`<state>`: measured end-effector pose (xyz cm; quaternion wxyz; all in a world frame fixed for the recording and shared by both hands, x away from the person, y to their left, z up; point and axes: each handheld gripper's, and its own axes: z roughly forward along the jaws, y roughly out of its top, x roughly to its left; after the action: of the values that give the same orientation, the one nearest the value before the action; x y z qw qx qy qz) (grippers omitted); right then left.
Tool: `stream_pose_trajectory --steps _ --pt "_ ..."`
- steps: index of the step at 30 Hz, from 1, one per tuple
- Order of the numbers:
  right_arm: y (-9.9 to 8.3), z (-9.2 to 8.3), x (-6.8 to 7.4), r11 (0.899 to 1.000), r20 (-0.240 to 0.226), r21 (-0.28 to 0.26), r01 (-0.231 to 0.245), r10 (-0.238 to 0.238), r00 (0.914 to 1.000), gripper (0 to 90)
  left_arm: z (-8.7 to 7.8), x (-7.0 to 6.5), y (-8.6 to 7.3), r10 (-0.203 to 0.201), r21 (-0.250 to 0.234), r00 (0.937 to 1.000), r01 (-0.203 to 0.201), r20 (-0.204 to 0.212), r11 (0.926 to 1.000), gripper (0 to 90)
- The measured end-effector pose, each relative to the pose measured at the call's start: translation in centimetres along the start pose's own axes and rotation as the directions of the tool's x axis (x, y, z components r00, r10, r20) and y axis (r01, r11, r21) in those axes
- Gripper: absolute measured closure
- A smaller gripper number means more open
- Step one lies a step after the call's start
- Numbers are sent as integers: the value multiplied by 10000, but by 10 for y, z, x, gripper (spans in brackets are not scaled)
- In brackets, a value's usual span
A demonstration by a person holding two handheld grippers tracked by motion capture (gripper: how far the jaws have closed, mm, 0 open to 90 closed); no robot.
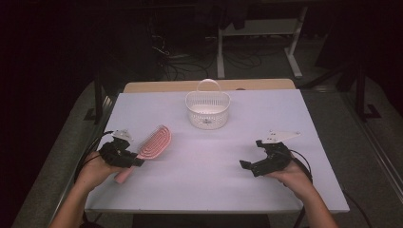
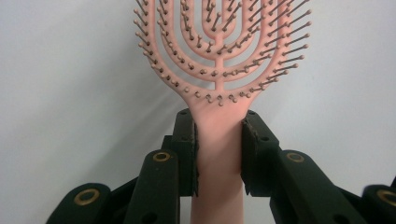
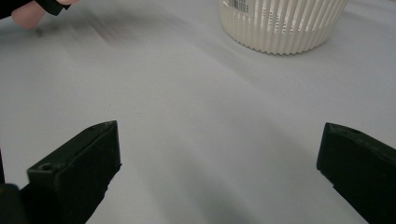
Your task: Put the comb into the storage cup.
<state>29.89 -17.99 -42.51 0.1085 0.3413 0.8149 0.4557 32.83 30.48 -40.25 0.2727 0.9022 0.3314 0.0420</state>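
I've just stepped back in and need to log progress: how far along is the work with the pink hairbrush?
Done: the left gripper is shut on the handle of the pink hairbrush. In hand: the brush is held at the table's left side, well short of the white basket. Left: probably carrying it to the basket, if that is its goal. The right gripper rests open, holding nothing.

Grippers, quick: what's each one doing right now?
Left gripper: shut on the pink hairbrush, clamping its handle.
Right gripper: open, nothing between its jaws, over the table.
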Motion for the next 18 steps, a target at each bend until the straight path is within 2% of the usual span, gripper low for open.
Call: stream_pose_trajectory --steps 6,9,12,17,18 --pt "0 0 0 10000 11 -8 8 -8 10000 0 -2 2 1 -137 -764 9999 142 77 9970 706" --pt "0 0 0 10000 20 -15 6 -6 10000 0 -4 3 1 -256 -1270 9995 281 209 9915 706" --pt "0 0 0 10000 5 25 49 -49 10000 0 -5 4 1 -267 -1806 9991 324 340 9830 706" --pt "0 1 1 10000 9 44 69 -69 10000 0 -6 4 1 -206 -2356 9987 308 456 9714 706" --pt "0 1 0 10000 13 34 75 -75 10000 0 -7 4 2 -210 -2577 9990 304 392 9658 706"
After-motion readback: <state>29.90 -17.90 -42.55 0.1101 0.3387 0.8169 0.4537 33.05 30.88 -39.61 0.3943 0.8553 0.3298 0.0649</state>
